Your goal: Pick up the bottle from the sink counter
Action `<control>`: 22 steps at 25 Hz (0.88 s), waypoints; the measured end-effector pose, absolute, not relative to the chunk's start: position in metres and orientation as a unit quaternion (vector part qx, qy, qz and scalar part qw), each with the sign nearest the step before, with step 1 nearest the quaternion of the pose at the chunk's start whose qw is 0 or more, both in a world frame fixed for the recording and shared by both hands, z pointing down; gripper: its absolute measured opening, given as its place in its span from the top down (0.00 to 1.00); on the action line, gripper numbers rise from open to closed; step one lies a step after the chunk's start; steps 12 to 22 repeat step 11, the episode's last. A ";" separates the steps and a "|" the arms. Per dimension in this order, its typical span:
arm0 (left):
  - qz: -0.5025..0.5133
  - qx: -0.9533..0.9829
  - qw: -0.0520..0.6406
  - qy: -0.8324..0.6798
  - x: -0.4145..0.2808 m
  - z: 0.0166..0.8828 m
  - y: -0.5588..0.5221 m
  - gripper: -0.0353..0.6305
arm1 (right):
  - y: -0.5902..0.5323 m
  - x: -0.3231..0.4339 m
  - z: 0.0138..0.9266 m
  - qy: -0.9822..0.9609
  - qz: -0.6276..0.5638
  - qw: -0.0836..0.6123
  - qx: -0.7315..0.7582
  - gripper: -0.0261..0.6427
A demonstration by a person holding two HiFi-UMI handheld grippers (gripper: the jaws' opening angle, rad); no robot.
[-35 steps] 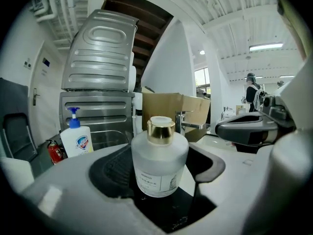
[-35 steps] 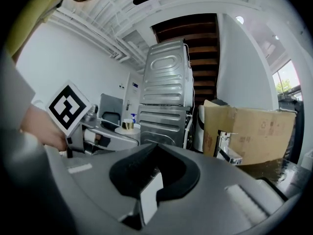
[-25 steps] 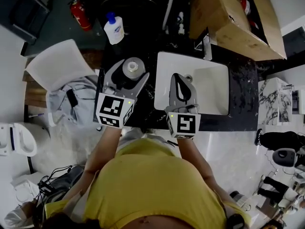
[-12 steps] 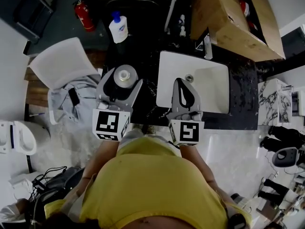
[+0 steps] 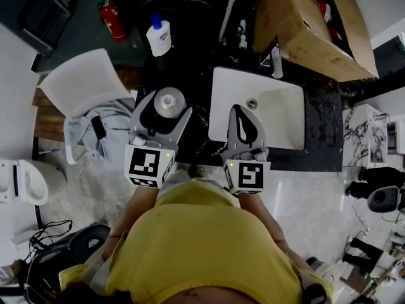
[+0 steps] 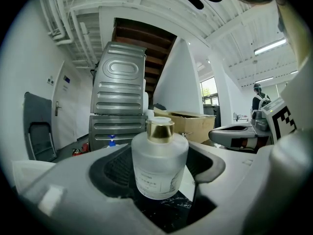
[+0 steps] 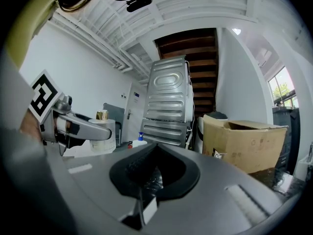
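A frosted glass bottle (image 5: 168,99) with a gold cap stands upright between the jaws of my left gripper (image 5: 166,104), above the black marble counter (image 5: 197,135) left of the sink. In the left gripper view the bottle (image 6: 159,165) fills the pocket between both jaws, and the left gripper is shut on it. My right gripper (image 5: 242,109) hovers over the sink's front left part, shut with nothing in it. From the right gripper view the bottle's gold cap (image 7: 101,115) shows at the left, above the left gripper's jaw.
A white sink basin (image 5: 281,116) is set in the counter to the right. A blue-capped pump bottle (image 5: 158,38) stands at the back, with a red fire extinguisher (image 5: 112,19) on the floor. An open cardboard box (image 5: 310,24) sits at the back right.
My left gripper has drawn back toward the person and slightly left, and the bottle has come with it. The right gripper has barely moved.
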State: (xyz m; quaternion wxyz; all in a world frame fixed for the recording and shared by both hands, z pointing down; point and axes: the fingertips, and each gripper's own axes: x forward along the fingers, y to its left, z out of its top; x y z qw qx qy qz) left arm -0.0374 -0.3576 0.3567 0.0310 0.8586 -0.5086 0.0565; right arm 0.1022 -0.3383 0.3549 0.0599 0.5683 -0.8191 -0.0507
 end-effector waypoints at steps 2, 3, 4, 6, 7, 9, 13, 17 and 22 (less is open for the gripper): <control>0.056 0.859 0.031 -0.507 -0.037 0.357 -0.357 0.44 | -0.338 0.102 0.355 -0.819 -0.051 0.060 0.569 0.96; 0.056 0.860 0.031 -0.507 -0.037 0.357 -0.357 0.44 | -0.338 0.102 0.356 -0.818 -0.051 0.060 0.569 0.96; 0.055 0.860 0.030 -0.506 -0.037 0.357 -0.357 0.44 | -0.338 0.101 0.356 -0.818 -0.051 0.060 0.570 0.96; 0.055 0.861 0.029 -0.504 -0.036 0.357 -0.358 0.44 | -0.338 0.101 0.356 -0.818 -0.052 0.060 0.570 0.96; 0.055 0.862 0.029 -0.504 -0.036 0.356 -0.358 0.44 | -0.338 0.101 0.356 -0.818 -0.053 0.061 0.570 0.96; 0.055 0.862 0.029 -0.503 -0.035 0.356 -0.358 0.44 | -0.339 0.101 0.356 -0.817 -0.053 0.061 0.571 0.96; 0.055 0.863 0.028 -0.501 -0.035 0.356 -0.359 0.44 | -0.339 0.101 0.356 -0.816 -0.052 0.062 0.572 0.96; 0.055 0.863 0.028 -0.501 -0.035 0.356 -0.359 0.44 | -0.339 0.101 0.356 -0.816 -0.052 0.062 0.572 0.96; 0.055 0.863 0.028 -0.501 -0.035 0.356 -0.359 0.44 | -0.339 0.101 0.356 -0.816 -0.052 0.062 0.572 0.96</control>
